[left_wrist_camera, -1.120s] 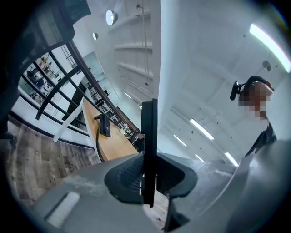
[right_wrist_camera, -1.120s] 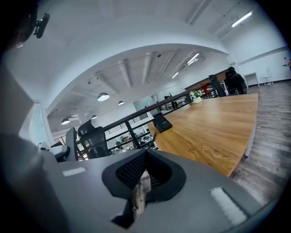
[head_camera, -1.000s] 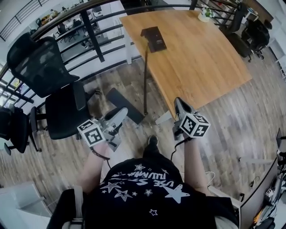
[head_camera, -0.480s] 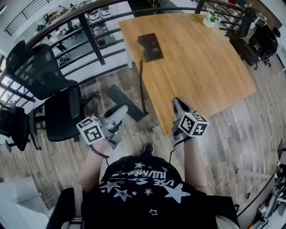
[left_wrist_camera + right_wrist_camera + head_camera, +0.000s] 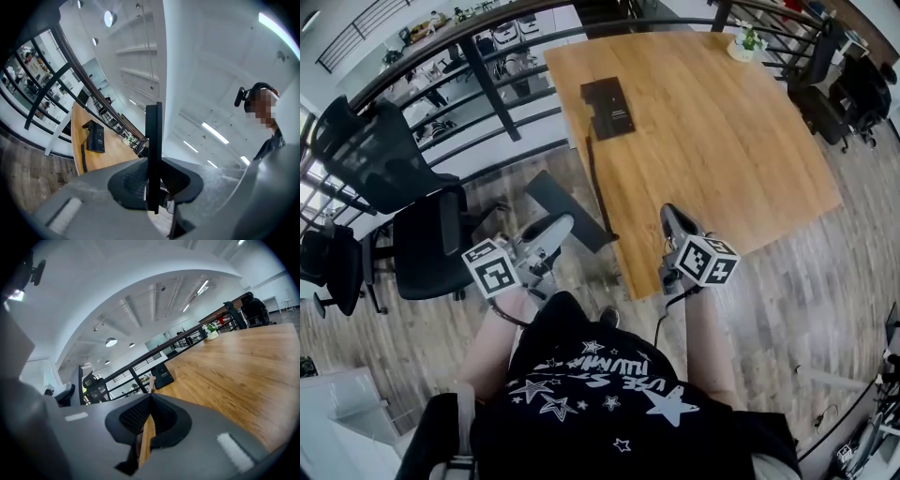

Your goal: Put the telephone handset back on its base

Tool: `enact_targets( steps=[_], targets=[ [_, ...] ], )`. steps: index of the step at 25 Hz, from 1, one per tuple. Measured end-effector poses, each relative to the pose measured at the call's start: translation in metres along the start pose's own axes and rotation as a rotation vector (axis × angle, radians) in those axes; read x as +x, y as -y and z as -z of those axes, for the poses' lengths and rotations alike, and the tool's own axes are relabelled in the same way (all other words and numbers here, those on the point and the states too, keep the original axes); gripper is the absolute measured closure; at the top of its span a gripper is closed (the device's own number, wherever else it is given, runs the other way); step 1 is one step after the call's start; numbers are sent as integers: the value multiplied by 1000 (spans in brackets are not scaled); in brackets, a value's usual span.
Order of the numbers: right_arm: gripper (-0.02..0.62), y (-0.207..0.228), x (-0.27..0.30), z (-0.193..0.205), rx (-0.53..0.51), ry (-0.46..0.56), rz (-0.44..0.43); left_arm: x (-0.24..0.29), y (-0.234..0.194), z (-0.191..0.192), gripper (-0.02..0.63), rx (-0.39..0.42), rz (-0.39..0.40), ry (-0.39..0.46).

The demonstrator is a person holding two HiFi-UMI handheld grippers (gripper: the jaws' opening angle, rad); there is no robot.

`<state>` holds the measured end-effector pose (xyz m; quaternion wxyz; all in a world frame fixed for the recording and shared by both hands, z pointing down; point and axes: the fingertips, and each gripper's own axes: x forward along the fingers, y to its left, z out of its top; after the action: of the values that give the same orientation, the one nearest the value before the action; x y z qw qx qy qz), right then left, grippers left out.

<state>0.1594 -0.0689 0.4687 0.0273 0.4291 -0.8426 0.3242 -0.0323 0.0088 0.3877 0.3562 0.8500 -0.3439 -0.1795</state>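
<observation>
**Upper centre of the head view: telephone, not yet reached**

Item: black telephone (image 5: 607, 108), flat on the wooden tabletop (image 5: 741, 141) near its left edge. Its cord (image 5: 592, 183) trails down the frame along that edge. Whether the handset lies off its base cannot be told at this range.

Left tool (image 5: 562, 227): jaws narrowly apart, nothing gripped, off the tabletop's near corner.

Right tool (image 5: 669, 214): jaws a slit, empty, at the near edge.

Step, as judged: approach. The next move calls for carrying both tools up the frame to the telephone and widening one for the handset, clear of the cord.
</observation>
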Motion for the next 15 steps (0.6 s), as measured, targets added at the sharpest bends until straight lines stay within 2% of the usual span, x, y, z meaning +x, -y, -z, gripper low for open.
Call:
enact_targets(
  steps=[6,11,15],
  targets=[
    [595,5,19,0,7,-18,15,29,-25,-23,523,32,15,-37],
    [595,20,42,-13,13,-15,65,57,-58,-55,523,16,46,-29],
    [595,36,62,-30,27,-3,115,83,-87,-75,523,4,73,-61]
  ],
)
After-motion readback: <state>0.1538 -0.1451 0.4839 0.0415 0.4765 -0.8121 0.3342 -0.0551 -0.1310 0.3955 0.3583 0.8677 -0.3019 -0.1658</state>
